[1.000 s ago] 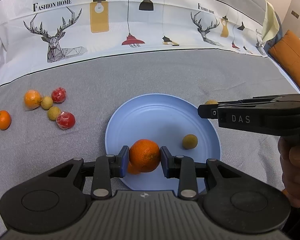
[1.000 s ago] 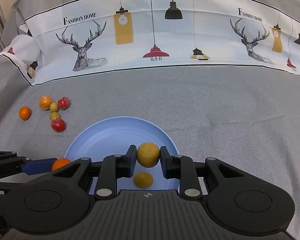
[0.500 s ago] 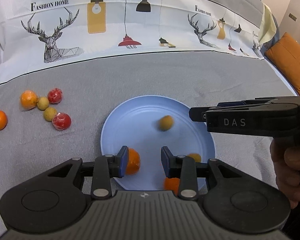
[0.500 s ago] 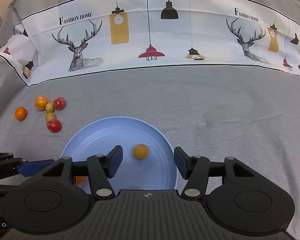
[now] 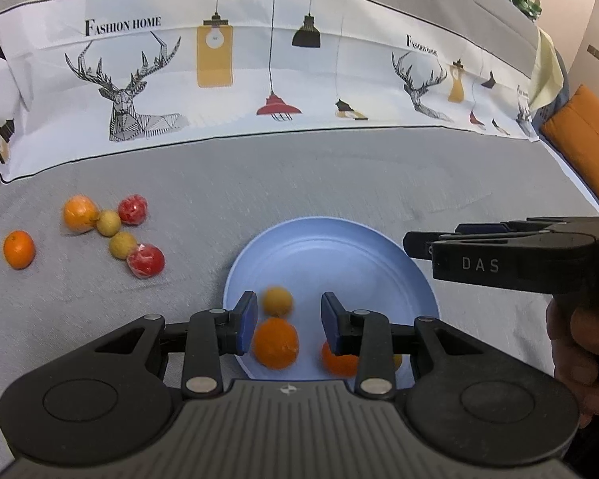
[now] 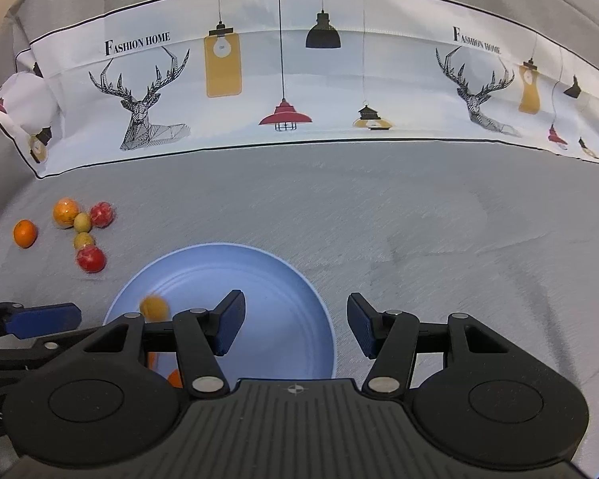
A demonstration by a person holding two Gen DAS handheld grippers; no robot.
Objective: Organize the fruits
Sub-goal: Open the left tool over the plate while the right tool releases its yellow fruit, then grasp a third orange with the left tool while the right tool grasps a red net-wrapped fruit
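Fruit sits loose on the round pale-blue plastic plate; the small yellow-brown ball looks blurred, perhaps rolling off. Left gripper narrowly parted, right gripper spread wider, both empty.

Support surface: grey fabric cover, lightly creased. Along its far edge lies a white printed cloth with deer, lamps and "FASHION HOME" lettering. Resting directly on the grey: a blue plate near centre; to the left, well apart from the plate, a loose cluster of fruit: two oranges, two small yellow-brown fruits, and two red wrapped fruits.
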